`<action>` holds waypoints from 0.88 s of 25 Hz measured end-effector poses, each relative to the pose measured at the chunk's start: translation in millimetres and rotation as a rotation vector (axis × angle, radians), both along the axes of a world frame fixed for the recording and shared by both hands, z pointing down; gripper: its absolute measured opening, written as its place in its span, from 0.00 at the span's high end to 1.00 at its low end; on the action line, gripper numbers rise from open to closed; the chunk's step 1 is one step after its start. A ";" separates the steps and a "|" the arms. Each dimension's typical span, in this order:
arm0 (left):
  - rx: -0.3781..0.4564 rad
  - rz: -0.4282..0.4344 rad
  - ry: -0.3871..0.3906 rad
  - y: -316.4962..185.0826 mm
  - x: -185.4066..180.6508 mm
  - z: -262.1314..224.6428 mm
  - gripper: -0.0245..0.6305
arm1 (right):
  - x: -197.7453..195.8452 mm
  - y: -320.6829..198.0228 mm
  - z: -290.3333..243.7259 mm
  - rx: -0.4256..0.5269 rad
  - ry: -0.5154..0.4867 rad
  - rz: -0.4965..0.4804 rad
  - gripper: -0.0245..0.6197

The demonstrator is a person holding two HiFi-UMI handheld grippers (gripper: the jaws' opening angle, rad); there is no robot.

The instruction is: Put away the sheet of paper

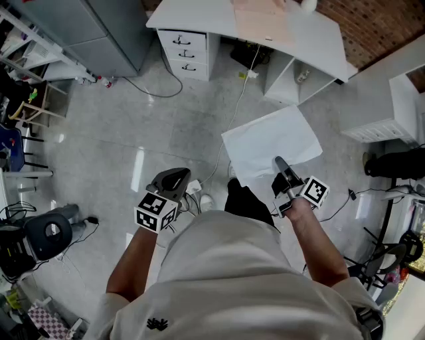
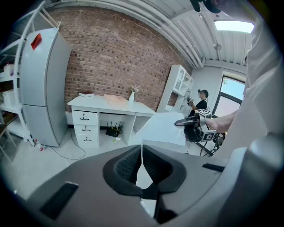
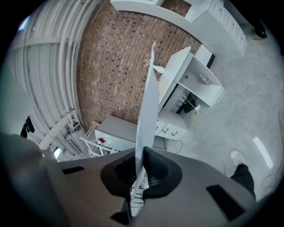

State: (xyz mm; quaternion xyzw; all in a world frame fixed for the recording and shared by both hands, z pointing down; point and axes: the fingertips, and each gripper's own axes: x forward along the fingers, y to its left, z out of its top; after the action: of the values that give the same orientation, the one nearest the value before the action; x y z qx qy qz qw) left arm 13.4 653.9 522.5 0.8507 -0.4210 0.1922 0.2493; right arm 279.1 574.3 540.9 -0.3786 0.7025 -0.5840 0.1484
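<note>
Currently right gripper (image 1: 281, 165) pinches the sheet of paper (image 1: 265, 141) by its near edge; the sheet hangs ahead of it over grey floor (image 1: 166, 119). Left gripper (image 1: 174, 180) is pressed together, empty. Farther ahead: white desk (image 1: 199, 16), brick wall (image 1: 378, 23).

Before me I see open floor (image 1: 166, 133) as far as the desk (image 1: 199, 16), crossed only by a thin cable (image 1: 235, 109). The fridge (image 1: 99, 30) closes the left side and a white shelf unit (image 1: 390, 114) the right. The sheet of paper (image 1: 265, 136), gripped in the right gripper (image 1: 279, 163), spreads over the middle.
</note>
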 end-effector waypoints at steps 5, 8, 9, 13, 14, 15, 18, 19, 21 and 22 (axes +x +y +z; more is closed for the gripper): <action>-0.001 -0.007 0.024 -2.5 0.2 -2.6 0.92 | -4.7 -4.4 -5.2 -0.029 -0.036 0.016 0.92; 0.004 -0.004 0.015 -34.9 3.8 -1.8 0.92 | -3.6 -42.1 -5.0 -0.025 -0.063 0.020 0.92; 0.002 -0.006 0.011 -48.8 5.0 -1.6 0.92 | -3.1 -58.0 -4.2 -0.023 -0.071 0.019 0.92; -0.004 -0.026 0.007 -112.7 15.9 -15.4 0.92 | 2.6 -130.0 -8.6 -0.023 -0.113 0.017 0.92; 0.000 -0.025 0.001 -129.8 19.7 -21.0 0.92 | 5.6 -148.0 -11.5 -0.020 -0.125 0.019 0.92; 0.006 -0.024 -0.009 -146.7 23.6 -26.5 0.92 | 9.5 -165.0 -14.3 -0.016 -0.135 0.021 0.92; 0.030 -0.025 -0.035 -194.6 36.4 -42.7 0.92 | 23.7 -211.7 -23.4 0.000 -0.165 0.025 0.92; 0.040 -0.026 -0.040 -209.9 41.1 -47.5 0.92 | 28.7 -227.1 -26.2 0.007 -0.173 0.027 0.92; 0.059 -0.023 -0.045 -239.8 50.1 -54.2 0.92 | 37.3 -258.7 -29.4 0.022 -0.186 0.044 0.92; 0.063 -0.018 -0.044 -252.5 54.4 -55.8 0.92 | 39.8 -272.6 -29.4 0.024 -0.197 0.058 0.92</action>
State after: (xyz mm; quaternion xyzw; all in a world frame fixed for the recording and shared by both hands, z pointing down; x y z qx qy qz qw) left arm 67.9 401.3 466.7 0.8499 -0.4398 0.1953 0.2147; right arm 319.0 301.7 511.5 -0.3377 0.6802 -0.6055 0.2381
